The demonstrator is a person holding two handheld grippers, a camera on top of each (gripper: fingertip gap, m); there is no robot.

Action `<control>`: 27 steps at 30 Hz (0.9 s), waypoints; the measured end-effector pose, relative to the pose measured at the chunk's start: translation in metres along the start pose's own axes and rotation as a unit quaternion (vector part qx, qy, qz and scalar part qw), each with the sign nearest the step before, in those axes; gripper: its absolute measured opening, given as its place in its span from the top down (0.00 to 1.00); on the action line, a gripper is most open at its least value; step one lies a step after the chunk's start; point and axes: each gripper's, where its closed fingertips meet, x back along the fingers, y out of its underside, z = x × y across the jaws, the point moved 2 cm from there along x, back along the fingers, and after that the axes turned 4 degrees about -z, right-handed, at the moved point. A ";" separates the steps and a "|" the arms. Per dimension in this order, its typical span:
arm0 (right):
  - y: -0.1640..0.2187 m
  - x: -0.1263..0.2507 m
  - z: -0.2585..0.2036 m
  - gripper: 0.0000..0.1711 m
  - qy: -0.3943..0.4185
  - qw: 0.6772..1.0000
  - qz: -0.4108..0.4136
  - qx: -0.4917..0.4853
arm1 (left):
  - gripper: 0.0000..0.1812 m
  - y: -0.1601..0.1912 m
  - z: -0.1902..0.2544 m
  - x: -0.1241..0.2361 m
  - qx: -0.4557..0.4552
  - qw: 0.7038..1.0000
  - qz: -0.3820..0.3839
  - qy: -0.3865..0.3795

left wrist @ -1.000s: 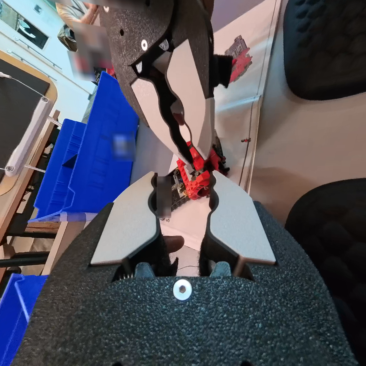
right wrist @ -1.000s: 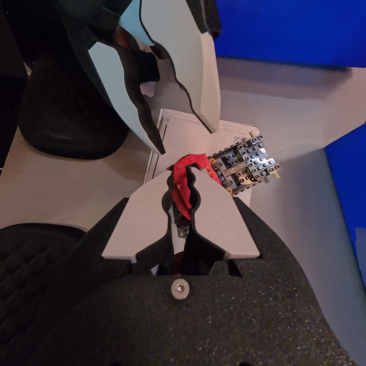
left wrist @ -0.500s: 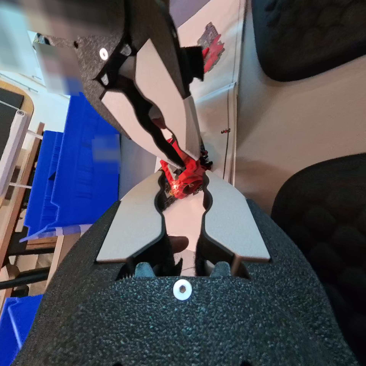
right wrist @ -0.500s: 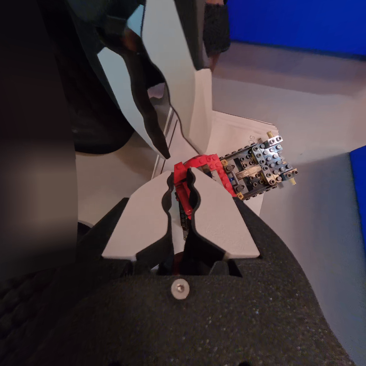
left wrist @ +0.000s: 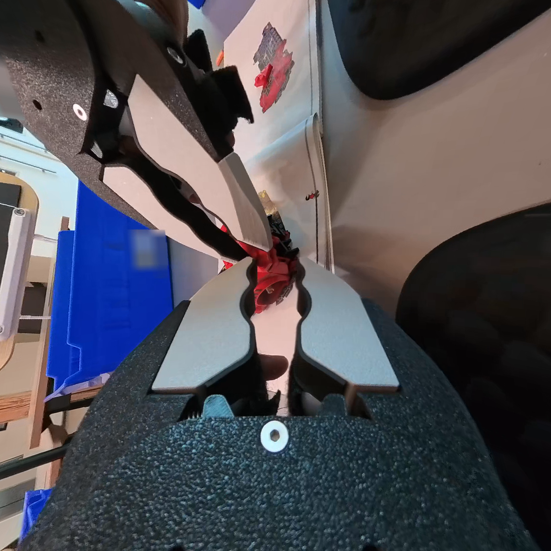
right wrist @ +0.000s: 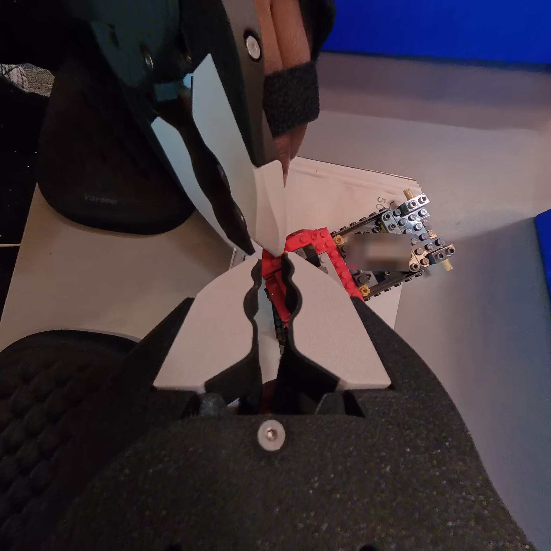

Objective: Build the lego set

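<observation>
- My left wrist camera sat behind my left hand-held gripper [left wrist: 274,262], looking along its fingers, very near the red lego model [left wrist: 269,286].
- My right wrist camera looked down over my right hand-held gripper [right wrist: 272,259] from the opposite side.
- Both views shared the model, the booklet [right wrist: 343,190] and the surface [right wrist: 447,149].

Gripper [left wrist: 274,262]: rough black grained body, matt grey fingers [left wrist: 214,325]. Model [right wrist: 313,247]: glossy studded plastic. Booklet [right wrist: 343,190]: smooth paper. Bin [left wrist: 113,268]: glossy blue plastic.
</observation>
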 end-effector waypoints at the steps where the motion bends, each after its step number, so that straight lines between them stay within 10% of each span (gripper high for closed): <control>1: 0.000 0.000 0.000 0.93 0.001 1.000 0.001 -0.001 | 0.88 0.000 0.000 0.000 -0.003 1.000 -0.001 -0.002; 27: 0.003 0.003 -0.002 1.00 0.020 0.999 0.044 -0.015 | 0.88 0.002 -0.001 -0.002 -0.029 0.999 -0.011 -0.011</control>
